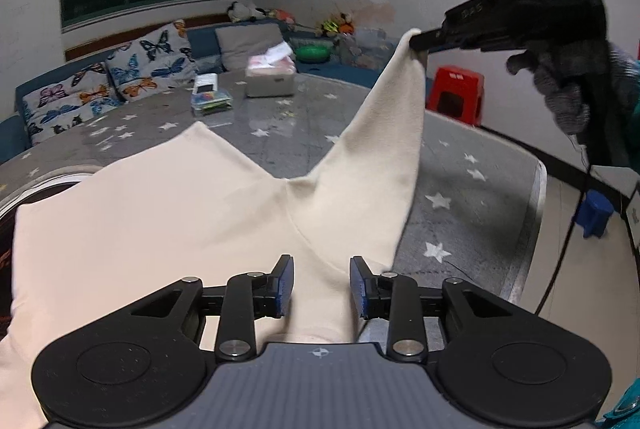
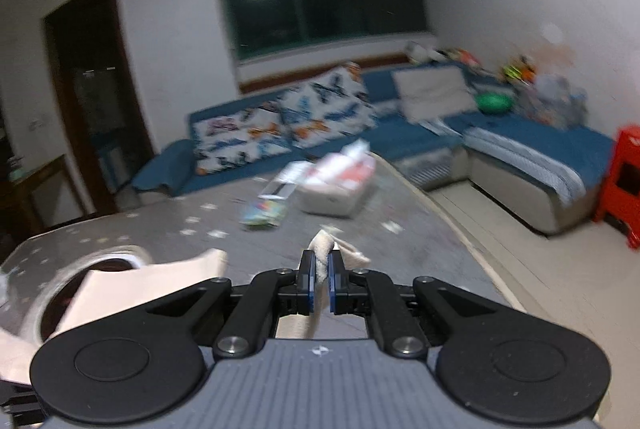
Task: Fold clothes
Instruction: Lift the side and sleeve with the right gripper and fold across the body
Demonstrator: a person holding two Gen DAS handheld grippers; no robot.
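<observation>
Cream-coloured soft knit garment (image 1: 152, 213) lies mostly spread on the grey star-printed desk (image 1: 472, 185), w/ one long limb of it, sleeve or leg (can't tell which), pulled up off the surface and to the right. Right gripper (image 2: 320, 273) is clamped on the tip of that limb, cloth bunched between its blue pads; in the left wrist view the same gripper shows high at upper right, a grey-gloved hand (image 1: 560, 89) behind it. Left gripper (image 1: 322, 283) has its jaws apart, hovering low over the garment near where the raised limb meets the body; it holds nothing. Key relation: the limb's long axis runs from just ahead of the left gripper diagonally up-right to the right gripper, so the right one holds the free end and the left is nearer the root, placed to pin or pinch there if a fold-over is intended. Room: desk's right edge is close beside the limb, so any lay-down is safer toward the left, over the body. Far side carries a white tissue box (image 1: 270, 79) and a small colourful clear case (image 1: 210, 101), well apart from the cloth. Round dark opening (image 2: 96, 269) in the desk's left side sits partly under the garment; cloth could sag in there.
</observation>
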